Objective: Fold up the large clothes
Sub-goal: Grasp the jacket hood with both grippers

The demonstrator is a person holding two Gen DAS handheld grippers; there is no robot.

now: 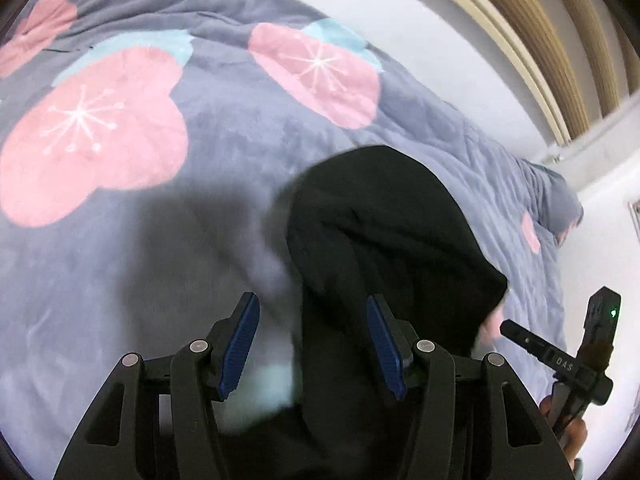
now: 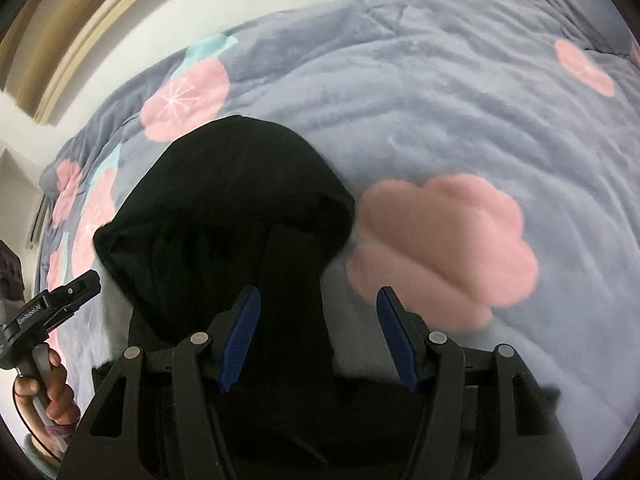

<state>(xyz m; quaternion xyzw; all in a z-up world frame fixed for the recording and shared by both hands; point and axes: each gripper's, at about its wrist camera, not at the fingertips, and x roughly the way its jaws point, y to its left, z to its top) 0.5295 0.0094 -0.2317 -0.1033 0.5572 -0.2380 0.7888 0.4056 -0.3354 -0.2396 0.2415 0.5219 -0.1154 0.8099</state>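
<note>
Bedding fills both views: a grey-lilac plush blanket (image 1: 224, 128) spread wide, printed with big pink blossoms (image 1: 92, 136) tipped in pale teal, its pile rumpled into soft creases toward the far edge. Beyond it runs a white wall (image 1: 432, 32), and up in the corner we get tan vertical slats with a cream frame (image 1: 536, 40), a window or door by the look of it, though the fisheye bends it too much to be sure. Out on the blanket lies the black garment (image 1: 384, 232), bunched into a rounded hump with one end trailing back under the cameras. The left gripper (image 1: 312, 344) hangs over it, blue pads (image 1: 240, 344) standing well apart, cloth showing between them but neither pad pressing on it. Same story on the other side: the right gripper (image 2: 320, 336) points down with its fingers spread, the dark fabric (image 2: 224, 208) running below the gap, nothing pinched. Each camera catches the other tool at the frame edge, a hand (image 2: 52, 392) wrapped round the handle.
</note>
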